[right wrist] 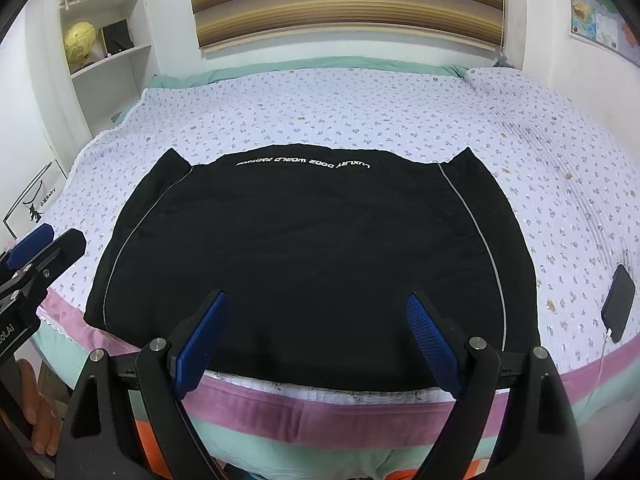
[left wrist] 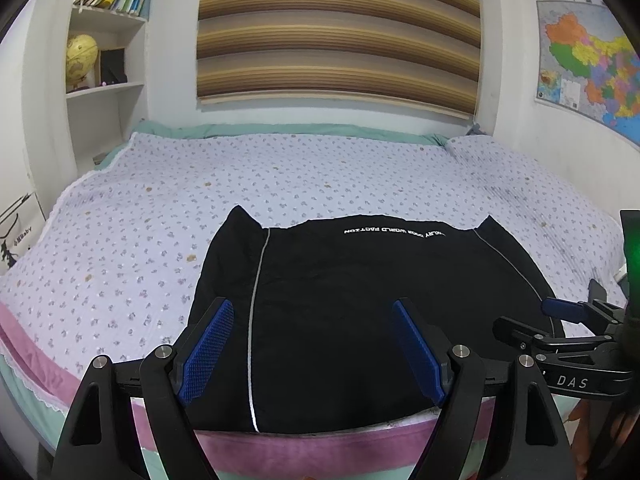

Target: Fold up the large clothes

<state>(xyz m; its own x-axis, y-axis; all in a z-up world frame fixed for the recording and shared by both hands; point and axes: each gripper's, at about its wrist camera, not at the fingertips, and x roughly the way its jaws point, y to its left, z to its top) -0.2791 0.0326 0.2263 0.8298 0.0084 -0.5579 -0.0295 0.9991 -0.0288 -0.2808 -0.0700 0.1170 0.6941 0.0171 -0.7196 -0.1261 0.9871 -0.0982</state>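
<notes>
- A black fabric garment point(right wrist: 304, 256) with thin grey piping and a line of white lettering is lying spread flat on the bed point(right wrist: 360, 120), near the bed's front edge.
- The lettering is sitting along the garment's far edge, and two pointed corners are sticking up at either end of that edge.
- The bed is wearing a pale lilac quilted cover with a small floral print, and a pink band with a mint layer beneath is running along its front edge.
- The left gripper point(left wrist: 312, 344), black with blue ribbed pads, is hovering over the near left part of the garment; its fingers point(left wrist: 208, 344) are standing wide apart and released, gripping nothing.
- The right gripper point(right wrist: 316, 340) is hovering over the garment's near edge, its fingers point(right wrist: 428, 340) likewise spread and released, with no cloth between them.
- A dark phone point(right wrist: 618, 302) with a white cable is lying on the cover to the right of the garment, well apart from it.
- A striped brown roller blind point(left wrist: 336, 28) is hanging on the wall behind the bed, a white shelf with a yellow globe point(left wrist: 81, 56) and books is standing to its left, and a coloured map point(left wrist: 588, 68) is hanging to the right.
</notes>
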